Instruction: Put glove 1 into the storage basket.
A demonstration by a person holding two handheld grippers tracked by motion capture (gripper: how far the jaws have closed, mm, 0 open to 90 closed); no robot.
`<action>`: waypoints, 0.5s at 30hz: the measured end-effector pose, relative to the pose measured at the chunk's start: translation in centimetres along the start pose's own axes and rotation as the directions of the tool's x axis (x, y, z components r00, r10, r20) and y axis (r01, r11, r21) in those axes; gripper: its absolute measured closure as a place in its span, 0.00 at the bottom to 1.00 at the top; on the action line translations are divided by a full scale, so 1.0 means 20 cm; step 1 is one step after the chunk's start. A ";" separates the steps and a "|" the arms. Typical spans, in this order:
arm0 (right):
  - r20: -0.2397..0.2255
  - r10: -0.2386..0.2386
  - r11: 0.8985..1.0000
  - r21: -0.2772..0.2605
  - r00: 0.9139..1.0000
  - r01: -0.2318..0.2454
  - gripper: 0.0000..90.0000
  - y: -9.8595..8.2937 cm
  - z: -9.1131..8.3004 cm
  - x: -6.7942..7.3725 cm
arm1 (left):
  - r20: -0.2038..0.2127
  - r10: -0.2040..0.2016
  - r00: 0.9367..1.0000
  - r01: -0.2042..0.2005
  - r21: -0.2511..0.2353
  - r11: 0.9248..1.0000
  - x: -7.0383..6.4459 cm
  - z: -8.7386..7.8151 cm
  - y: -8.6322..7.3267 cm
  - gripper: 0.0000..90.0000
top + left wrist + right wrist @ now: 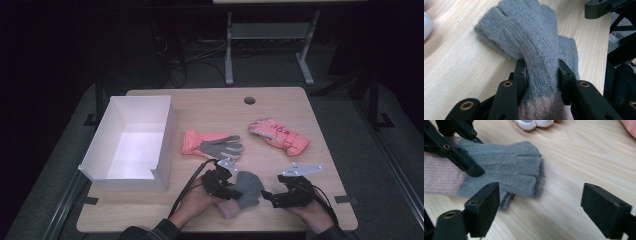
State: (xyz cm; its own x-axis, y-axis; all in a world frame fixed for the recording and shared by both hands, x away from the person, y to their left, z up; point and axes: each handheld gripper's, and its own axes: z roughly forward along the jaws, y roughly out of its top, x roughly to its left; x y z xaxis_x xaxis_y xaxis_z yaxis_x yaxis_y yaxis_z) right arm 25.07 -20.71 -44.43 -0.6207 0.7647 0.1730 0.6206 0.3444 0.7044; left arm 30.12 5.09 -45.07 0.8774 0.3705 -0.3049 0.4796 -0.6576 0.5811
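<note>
A grey knit fingerless glove with a pink cuff [246, 191] lies near the table's front edge, and a second grey layer shows under it. My left gripper [231, 191] is shut on this grey knit glove [534, 42], its two black pads pinching the knit just above the cuff. The same glove [506, 167] lies ahead of my right gripper [540, 205], whose jaws stand wide apart over bare wood. In the high view that right gripper [270, 197] sits just right of the glove, apart from it.
A white open box [131, 142] stands at the table's left. A pink and grey glove [212, 145] lies mid-table, and a pink ski glove [280, 135] lies to its right. A round cable hole [249, 100] marks the far edge.
</note>
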 end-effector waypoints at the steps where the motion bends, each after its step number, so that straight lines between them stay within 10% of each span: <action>1: 0.004 0.001 1.000 -0.002 1.000 -0.001 0.15 0.00 0.00 0.00 | 0.001 0.000 1.000 0.000 0.002 1.000 0.00 -0.01 0.00 0.75; 15: 0.031 0.012 1.000 -0.021 0.999 -0.011 0.10 0.00 0.00 -0.01 | -0.015 -0.015 1.000 0.014 -0.029 0.999 0.01 -0.15 0.03 0.75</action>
State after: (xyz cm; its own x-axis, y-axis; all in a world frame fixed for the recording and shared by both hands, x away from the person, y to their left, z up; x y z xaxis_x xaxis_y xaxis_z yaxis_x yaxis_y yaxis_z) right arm 25.23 -20.94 -44.51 -0.5981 0.7854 0.1596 0.6170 0.3242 0.7171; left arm 30.55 6.86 -42.52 0.8698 0.3901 -0.3020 0.4915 -0.6329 0.5983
